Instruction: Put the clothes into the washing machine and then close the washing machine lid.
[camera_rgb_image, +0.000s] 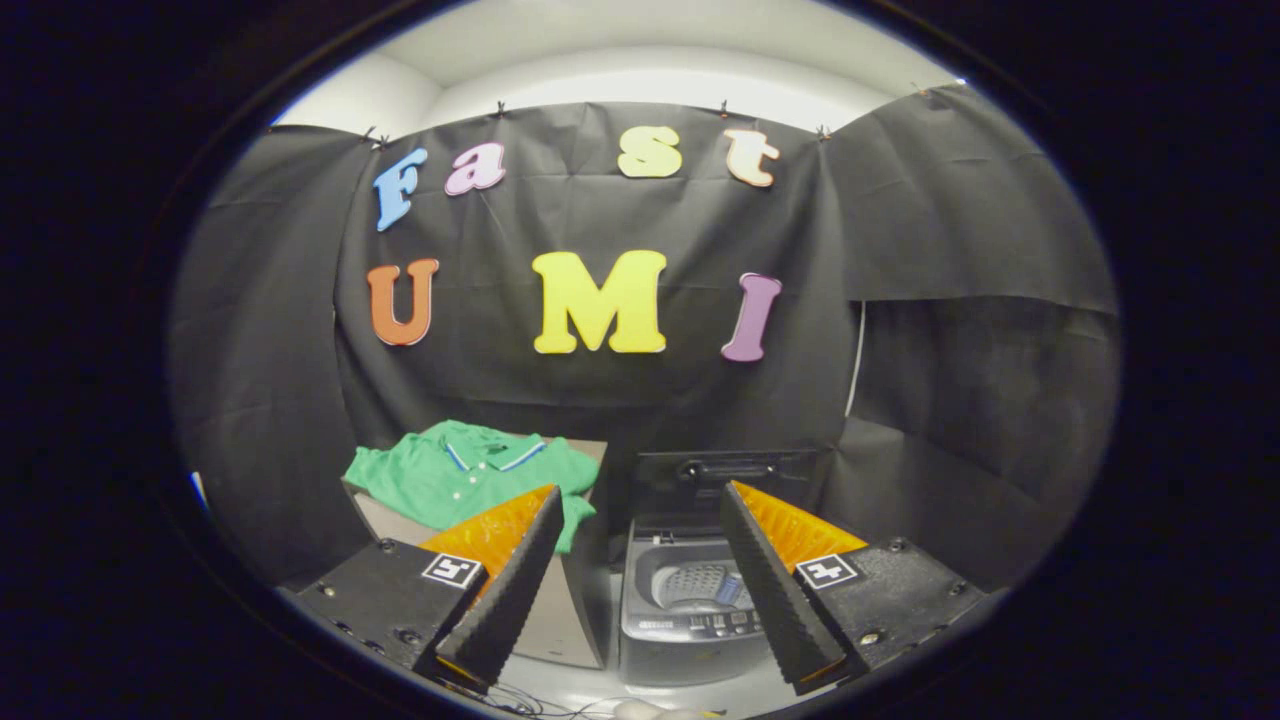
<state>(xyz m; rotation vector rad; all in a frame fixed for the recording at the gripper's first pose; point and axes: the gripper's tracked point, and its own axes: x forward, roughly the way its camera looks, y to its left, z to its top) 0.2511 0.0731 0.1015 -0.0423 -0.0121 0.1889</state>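
**Tongs open, washing machine lid raised**

The green shirt (470, 480) lies on a box (565, 620) left of the washing machine (685, 610). The tongs (640, 500) stand spread apart, gripping nothing, in front of the machine. The lid (725, 475) stands upright behind the open drum.

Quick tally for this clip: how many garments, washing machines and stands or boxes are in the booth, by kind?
Green polo shirt: 1, lying on the box
Box: 1, beside the machine
Washing machine: 1, lid up
Total: 3
The claw is open, its fingers short of both.
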